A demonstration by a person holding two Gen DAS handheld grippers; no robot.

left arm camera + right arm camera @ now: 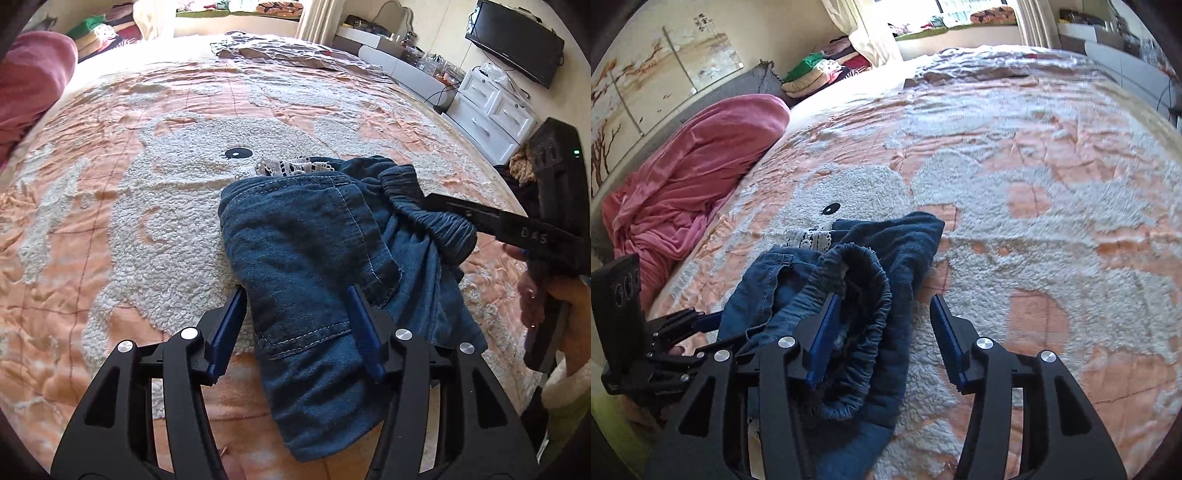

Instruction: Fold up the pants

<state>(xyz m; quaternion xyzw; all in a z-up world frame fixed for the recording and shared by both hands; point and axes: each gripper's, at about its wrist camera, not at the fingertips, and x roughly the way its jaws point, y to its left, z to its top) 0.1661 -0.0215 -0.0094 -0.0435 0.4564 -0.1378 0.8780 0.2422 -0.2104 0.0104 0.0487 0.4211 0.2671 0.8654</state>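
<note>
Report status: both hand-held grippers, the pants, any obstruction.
Left hand-held gripper open, straddling pants. Right hand-held gripper open at waistband. Pants bunched on bedspread. Nothing obstructing.

Strong daylight from window (964,18) at far end, blown out, glare on curtain (871,33); bedspread (110,184) evenly lit, soft shadows; heavy fisheye bending, dark corners; right-wrist view slightly motion-blurred
</note>
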